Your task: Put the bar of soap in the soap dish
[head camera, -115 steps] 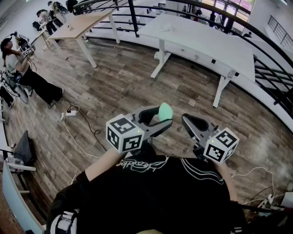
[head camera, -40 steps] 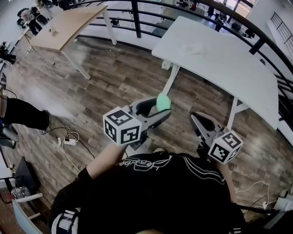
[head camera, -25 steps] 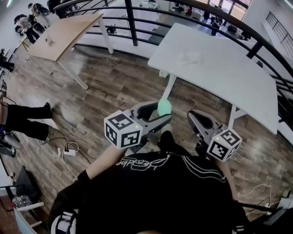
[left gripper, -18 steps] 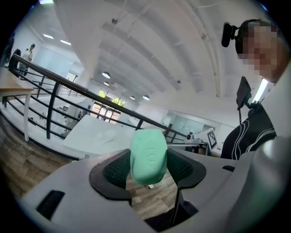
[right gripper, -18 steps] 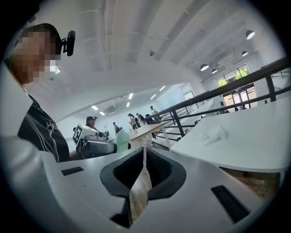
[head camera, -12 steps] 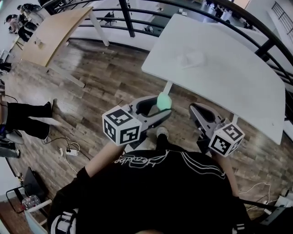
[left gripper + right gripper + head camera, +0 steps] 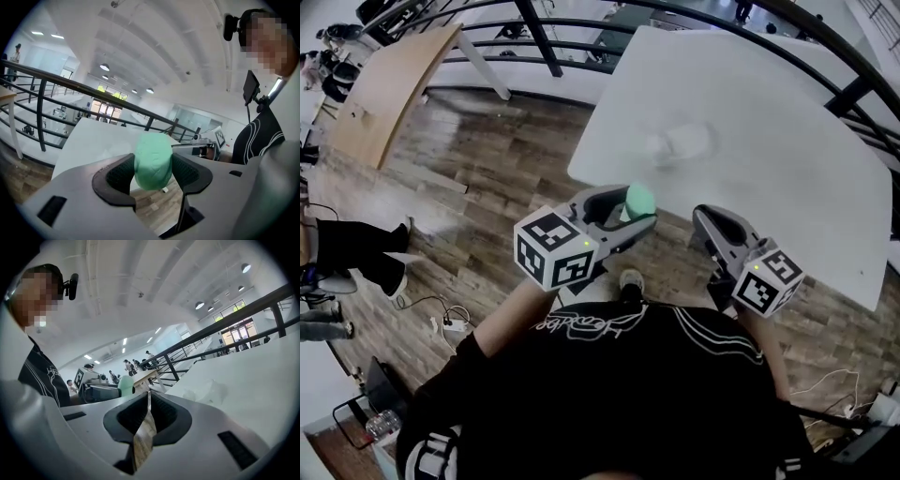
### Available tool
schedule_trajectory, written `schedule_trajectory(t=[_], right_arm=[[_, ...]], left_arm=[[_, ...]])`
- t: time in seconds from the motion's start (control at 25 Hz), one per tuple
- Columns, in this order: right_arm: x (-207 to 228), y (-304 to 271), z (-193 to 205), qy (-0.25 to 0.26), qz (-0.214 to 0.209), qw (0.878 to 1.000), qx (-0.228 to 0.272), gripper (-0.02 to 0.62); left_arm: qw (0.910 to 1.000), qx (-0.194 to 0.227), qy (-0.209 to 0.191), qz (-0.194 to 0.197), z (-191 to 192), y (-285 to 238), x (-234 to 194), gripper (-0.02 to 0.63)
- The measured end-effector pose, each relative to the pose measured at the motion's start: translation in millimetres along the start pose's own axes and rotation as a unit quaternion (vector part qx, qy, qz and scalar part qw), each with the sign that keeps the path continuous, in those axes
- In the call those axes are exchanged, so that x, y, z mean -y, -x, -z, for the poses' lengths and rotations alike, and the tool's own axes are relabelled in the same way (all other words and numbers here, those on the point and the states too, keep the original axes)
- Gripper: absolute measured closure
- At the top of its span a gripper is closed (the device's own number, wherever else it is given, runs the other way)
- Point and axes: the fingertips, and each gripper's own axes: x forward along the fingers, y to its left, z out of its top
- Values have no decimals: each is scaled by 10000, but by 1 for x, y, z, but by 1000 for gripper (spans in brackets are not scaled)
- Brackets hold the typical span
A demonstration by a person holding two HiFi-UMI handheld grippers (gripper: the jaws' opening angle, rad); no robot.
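Note:
A pale green bar of soap [image 7: 639, 200] sits between the pads of my left gripper [image 7: 636, 212], which is shut on it; the left gripper view shows the soap [image 7: 153, 161] pinched upright in the jaws. My right gripper [image 7: 706, 218] hangs beside it, jaws together with nothing in them [image 7: 149, 398]. Both grippers hover just short of the near edge of a white table [image 7: 787, 178]. On that table lies a clear, pale soap dish [image 7: 680, 142], beyond the left gripper; the right gripper view shows the dish [image 7: 213, 392] to the right of the jaws.
A black railing [image 7: 534, 28] runs behind the white table. A wooden table [image 7: 384, 89] stands at the far left on the plank floor [image 7: 478, 187]. Someone's legs [image 7: 347, 248] and cables [image 7: 450, 323] are at the left.
The white table and the dish have drawn much closer and now lie right in front of both grippers. The soap stays clamped in the left gripper; the right stays closed.

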Motion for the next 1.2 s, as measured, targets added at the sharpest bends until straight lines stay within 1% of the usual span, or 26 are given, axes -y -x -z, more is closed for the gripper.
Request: schedule_trajectory(t=[0.24,0.4,0.76,1.0,1.2], right_arm=[[33,3,-9,-62,105,9999,48,569],[38,3,-5,-94,126,9999,61,570],[46,1,-5,-91,210,9996,175,569],[68,8,-11,-212,376,9988,221,569],[92,1,-10,-310,425,9984,195,570]], left_arm=[[9996,-119,-254,47,-14,-32,-14,347],[9988,-156,-473,22,-18,-38,-16,347],[9969,-320,-707,116,-25,-54,-26,347],[9899,-540,-1308,47,-39,-80,-37,348],[9888,-586,-1371,78,-47,-104,-55,348]])
